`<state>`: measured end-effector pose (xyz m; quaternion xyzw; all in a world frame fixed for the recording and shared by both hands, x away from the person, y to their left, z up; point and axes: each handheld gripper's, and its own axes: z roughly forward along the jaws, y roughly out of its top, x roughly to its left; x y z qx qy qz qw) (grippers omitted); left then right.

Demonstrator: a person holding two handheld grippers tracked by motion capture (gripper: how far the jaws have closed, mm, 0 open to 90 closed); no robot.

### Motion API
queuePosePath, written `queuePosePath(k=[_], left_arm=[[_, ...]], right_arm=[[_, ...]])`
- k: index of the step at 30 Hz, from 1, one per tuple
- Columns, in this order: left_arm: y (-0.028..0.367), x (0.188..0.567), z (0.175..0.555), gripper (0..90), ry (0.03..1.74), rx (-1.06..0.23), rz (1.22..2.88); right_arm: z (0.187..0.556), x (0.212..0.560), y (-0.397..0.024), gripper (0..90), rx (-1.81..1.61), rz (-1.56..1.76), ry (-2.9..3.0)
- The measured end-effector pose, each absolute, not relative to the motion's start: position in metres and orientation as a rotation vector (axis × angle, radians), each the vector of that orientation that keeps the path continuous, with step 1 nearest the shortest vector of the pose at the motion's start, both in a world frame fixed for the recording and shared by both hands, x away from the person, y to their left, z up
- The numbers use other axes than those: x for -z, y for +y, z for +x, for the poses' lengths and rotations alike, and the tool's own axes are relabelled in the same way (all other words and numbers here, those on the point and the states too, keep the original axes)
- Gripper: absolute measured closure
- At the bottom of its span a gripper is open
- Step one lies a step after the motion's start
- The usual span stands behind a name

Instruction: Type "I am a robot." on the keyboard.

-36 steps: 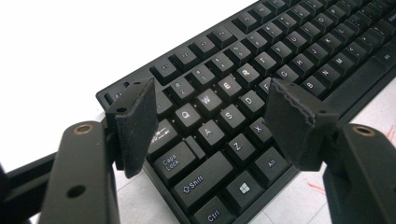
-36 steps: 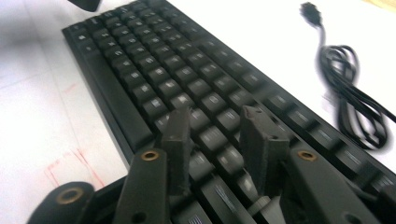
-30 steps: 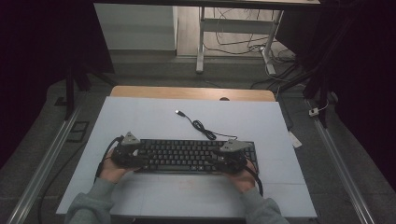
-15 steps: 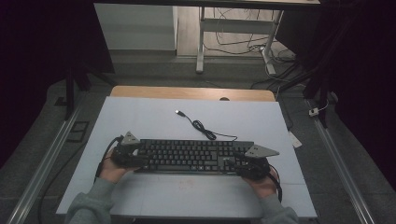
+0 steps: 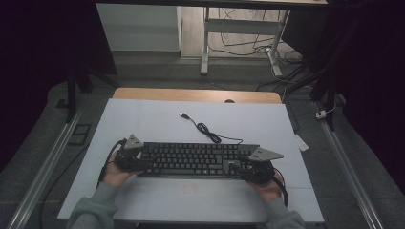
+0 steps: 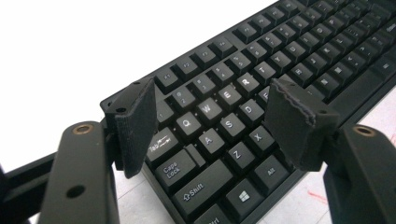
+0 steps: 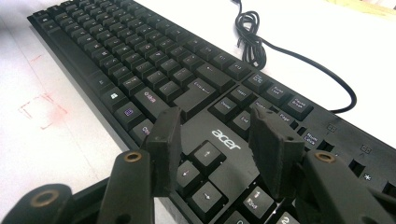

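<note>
A black Acer keyboard (image 5: 196, 159) lies across the near half of the white table, and its coiled cable (image 5: 210, 133) runs back to a loose USB plug (image 5: 183, 115). My left gripper (image 5: 142, 162) is at the keyboard's left end. In the left gripper view the left gripper (image 6: 210, 93) stands open, one pad by the back-left corner and the other above the letter keys (image 6: 219, 116). My right gripper (image 5: 237, 168) is at the right end. There the right gripper (image 7: 215, 116) is open over the logo and arrow keys (image 7: 205, 154), and nothing is pinched.
The white tabletop (image 5: 143, 119) has bare room behind and in front of the keyboard. Faint red marks (image 7: 42, 109) show on it near the front edge. A wooden strip (image 5: 191, 94) borders the far side. Desk legs and floor cables lie beyond.
My right gripper has slid to the right along the keyboard to its right end, and its grey plate has turned into view. The left gripper and the keyboard have stayed put.
</note>
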<state>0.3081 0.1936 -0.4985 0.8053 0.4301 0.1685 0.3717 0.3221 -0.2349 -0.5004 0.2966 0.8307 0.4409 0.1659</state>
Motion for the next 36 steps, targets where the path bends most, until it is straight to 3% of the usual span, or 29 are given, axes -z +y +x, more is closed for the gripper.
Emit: queuePosePath(k=[8, 15, 19, 24, 27, 36], left_arm=[[0.188, 0.494, 0.304, 36.4, 1.072, -0.416, 2.029], [0.182, 0.492, 0.302, 43.9, 1.035, -0.366, 2.014], [0.174, 0.493, 0.300, 56.3, 0.994, -0.338, 2.036], [0.163, 0.496, 0.298, 80.7, 0.941, -0.301, 2.082], [0.157, 0.497, 0.297, 88.8, 0.910, -0.261, 2.090], [0.138, 0.507, 0.294, 89.0, 0.863, -0.266, 2.187]], right_arm=[[0.323, 0.502, -0.233, 54.0, -1.248, 0.836, 2.381], [0.324, 0.504, -0.232, 54.0, -1.238, 0.834, 2.392], [0.323, 0.505, -0.230, 54.0, -1.238, 0.828, 2.395], [0.324, 0.505, -0.230, 53.9, -1.219, 0.826, 2.405], [0.324, 0.506, -0.230, 53.8, -1.215, 0.823, 2.406], [0.325, 0.507, -0.229, 53.6, -1.206, 0.824, 2.413]])
